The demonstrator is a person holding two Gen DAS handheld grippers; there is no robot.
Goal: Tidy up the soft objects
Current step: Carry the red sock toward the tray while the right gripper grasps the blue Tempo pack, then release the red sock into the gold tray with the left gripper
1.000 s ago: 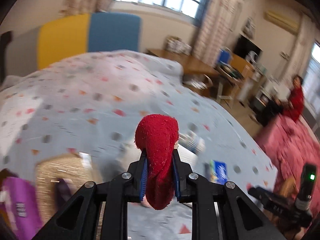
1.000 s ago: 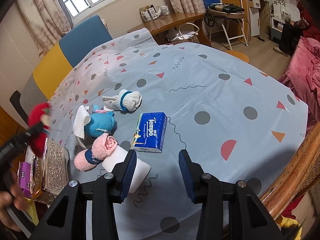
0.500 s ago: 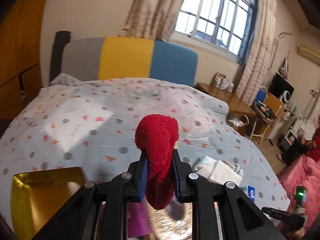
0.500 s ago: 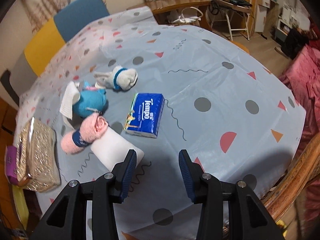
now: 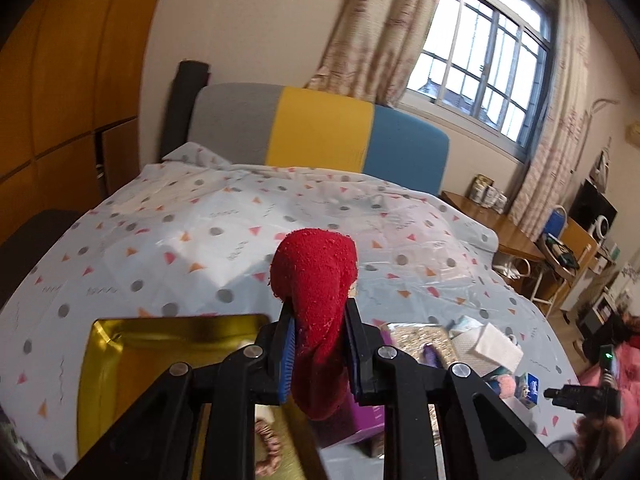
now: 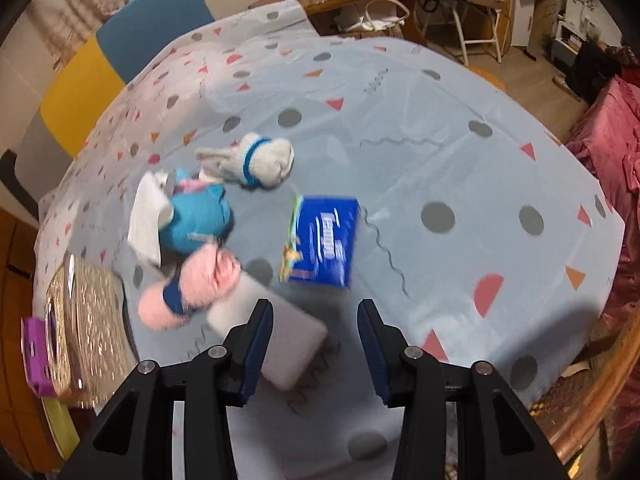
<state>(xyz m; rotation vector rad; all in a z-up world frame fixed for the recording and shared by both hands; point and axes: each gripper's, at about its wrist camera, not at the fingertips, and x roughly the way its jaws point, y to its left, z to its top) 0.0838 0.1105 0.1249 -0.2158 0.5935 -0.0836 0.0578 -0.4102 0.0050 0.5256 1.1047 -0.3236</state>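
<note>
A gold tray (image 5: 168,360) lies on the patterned tablecloth (image 5: 200,240), with a small braided ring (image 5: 266,446) in its near part. Behind the table stand a grey, yellow and blue headboard (image 5: 320,132) and a curtained window (image 5: 480,60). The left gripper (image 5: 318,354) pinches a red sock (image 5: 316,300), long axis upright, rounded end up, above the tray's right edge. The right gripper (image 6: 316,344) hangs spread and empty over the cloth
</note>
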